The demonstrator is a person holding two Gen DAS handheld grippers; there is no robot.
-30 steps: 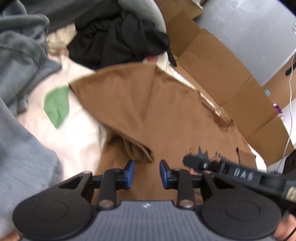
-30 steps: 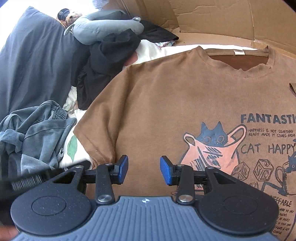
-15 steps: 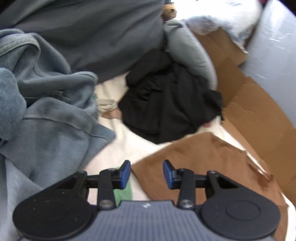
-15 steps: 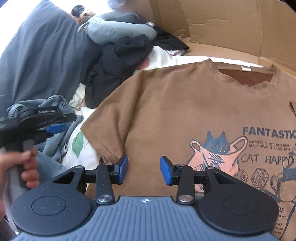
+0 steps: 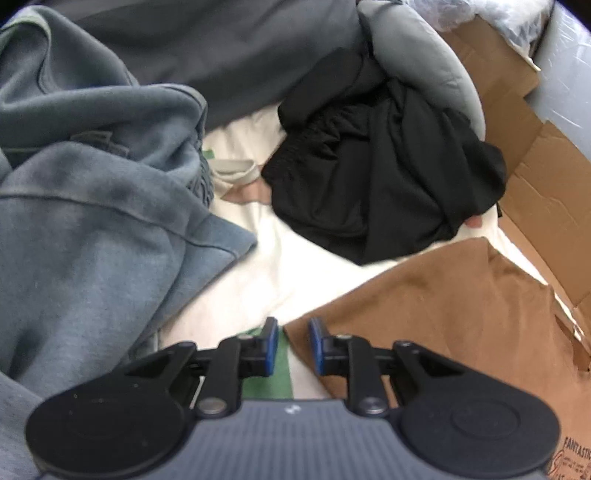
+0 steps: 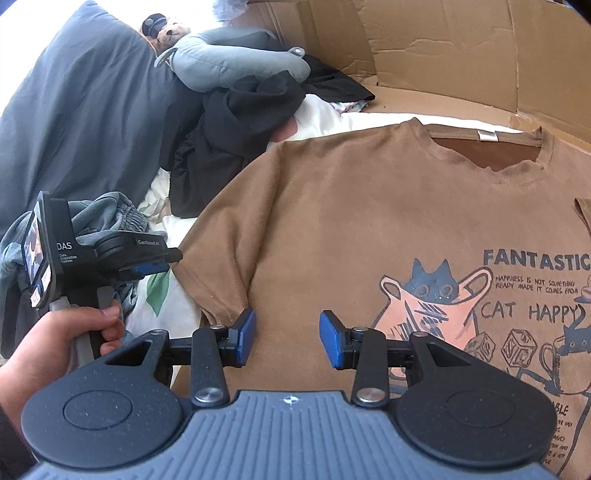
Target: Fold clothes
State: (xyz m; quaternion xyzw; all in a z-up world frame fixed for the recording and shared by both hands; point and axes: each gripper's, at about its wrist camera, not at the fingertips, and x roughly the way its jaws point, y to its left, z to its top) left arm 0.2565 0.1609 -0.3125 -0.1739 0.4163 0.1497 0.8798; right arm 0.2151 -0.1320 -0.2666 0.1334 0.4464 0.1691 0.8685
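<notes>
Ahead of the fingers, cardboard walls [image 6: 443, 48] fence the far edge. Off to the left, a grey neck pillow [image 6: 236, 61] rests against a dark grey cushion [image 6: 85, 122], a small teddy bear [image 6: 168, 33] peeking just behind it. White bedding [image 5: 266, 273] lies below.

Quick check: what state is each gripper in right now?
Left gripper: open, empty, at the brown T-shirt sleeve corner.
Right gripper: open, empty, over the shirt.

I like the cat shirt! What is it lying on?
The brown T-shirt lies flat on a white sheet with green leaf prints, its collar end by the cardboard. Whatever is directly beneath the shirt is covered.
</notes>
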